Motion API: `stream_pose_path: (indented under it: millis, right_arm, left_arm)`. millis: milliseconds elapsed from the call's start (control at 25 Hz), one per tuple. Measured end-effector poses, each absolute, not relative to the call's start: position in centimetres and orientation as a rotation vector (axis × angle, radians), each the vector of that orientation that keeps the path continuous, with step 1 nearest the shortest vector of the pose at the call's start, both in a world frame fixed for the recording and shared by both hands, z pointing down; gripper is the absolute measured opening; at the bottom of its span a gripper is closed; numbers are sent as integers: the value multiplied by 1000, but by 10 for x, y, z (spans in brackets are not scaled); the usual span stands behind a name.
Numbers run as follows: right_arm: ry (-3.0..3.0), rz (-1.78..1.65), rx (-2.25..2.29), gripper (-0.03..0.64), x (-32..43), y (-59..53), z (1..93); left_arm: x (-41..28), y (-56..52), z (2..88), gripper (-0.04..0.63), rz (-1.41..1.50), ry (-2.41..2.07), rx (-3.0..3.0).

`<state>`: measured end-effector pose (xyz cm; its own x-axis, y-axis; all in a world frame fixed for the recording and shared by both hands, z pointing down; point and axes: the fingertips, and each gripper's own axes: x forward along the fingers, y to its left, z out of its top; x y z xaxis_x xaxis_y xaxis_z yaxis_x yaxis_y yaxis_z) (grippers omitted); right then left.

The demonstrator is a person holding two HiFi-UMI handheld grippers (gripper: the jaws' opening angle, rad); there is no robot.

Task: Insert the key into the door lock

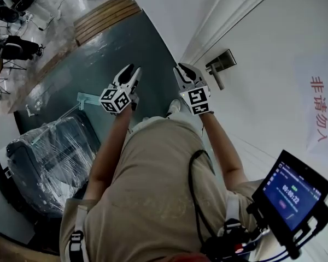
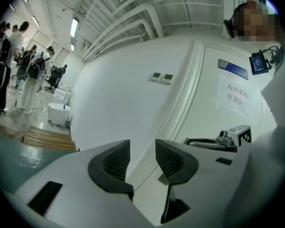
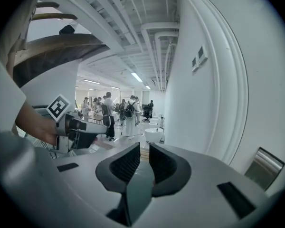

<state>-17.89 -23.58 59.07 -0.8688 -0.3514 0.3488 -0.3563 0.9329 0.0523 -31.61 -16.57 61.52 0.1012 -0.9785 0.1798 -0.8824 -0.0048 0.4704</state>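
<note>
Approach step, I judge: both grippers hover beside the white panelled door, short of its silver metal lever handle. The left gripper has its jaws spread and empty. The right gripper has its jaws nearly together, a slim slit with nothing seen in it (no key shows anywhere). The next move calls for a key in a firm pinch.

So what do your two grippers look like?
The left gripper and right gripper are pale grey shells with dark ribbed pads. Each carries a white cube with black square markers. The person wears a beige top.
</note>
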Motion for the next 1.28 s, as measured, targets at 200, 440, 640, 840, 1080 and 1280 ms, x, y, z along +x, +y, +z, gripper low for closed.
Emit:
stream_pose_path:
  millis: [200,440,640,840,1080,1280]
  right_arm:
    - [-2753,-19,458,61,-240,-200,563]
    - [-2798,-80,440,61,-271,-123,564]
    - [-2828,-84,380,61,-289,-83,562]
    - [-2833,-98,347,61,-291,-55,553]
    - [-2832,-86,325,61,-272,-50,548]
    - [-2836,-55,277,61,-251,-40,564]
  left_arm:
    - [-398,-92,590,181,-345,-1935,1814]
    - [-447,23,592,155,-522,-2015,1673]
    - [-450,65,589,149,-556,-2038,1639]
    - [-428,79,583,149,-581,-1999,1660]
    - [-396,80,580,150,-525,-1992,1693]
    - [-378,92,593,149,-475,-2036,1680]
